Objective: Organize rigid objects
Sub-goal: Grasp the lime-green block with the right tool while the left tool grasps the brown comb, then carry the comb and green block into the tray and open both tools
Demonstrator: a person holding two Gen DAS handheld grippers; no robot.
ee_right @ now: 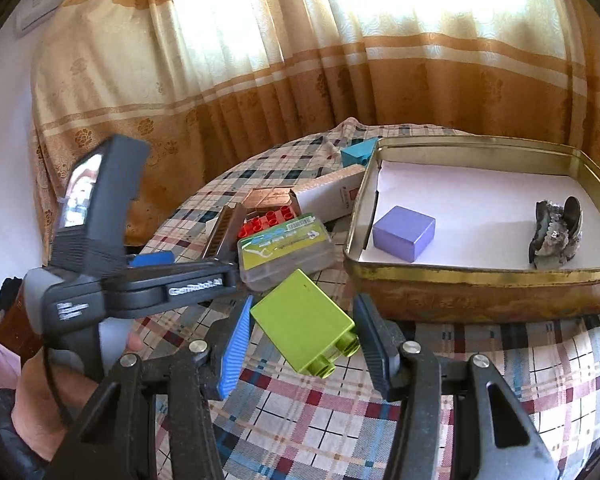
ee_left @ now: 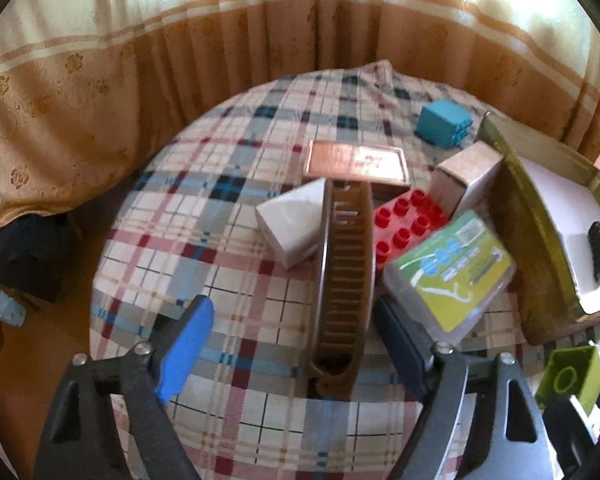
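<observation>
Beside the gold tin (ee_right: 480,280) on the checked tablecloth (ee_left: 228,240), I see my right gripper (ee_right: 304,344) with its jaws spread wide around a lime green brick (ee_right: 304,320), which lies tilted between them; I cannot tell whether either pad touches it. Inside the tin, on white paper, sit a purple block (ee_right: 405,233) towards its left end and a dark ragged object (ee_right: 554,234) towards its right end. Just left of the tin lies a clear case with a green label (ee_left: 450,272), and beyond that a red studded brick (ee_left: 410,220). My left gripper (ee_left: 294,340) is also open, its blue pad (ee_left: 186,344) well apart from a long brown comb-like piece (ee_left: 344,280) that runs up between the fingers; the other finger sits just beside it. Farther left of the tin are a white box (ee_left: 292,224), a copper-coloured flat tin (ee_left: 356,162), a cardboard box (ee_left: 466,178) and a teal block (ee_left: 444,124)
</observation>
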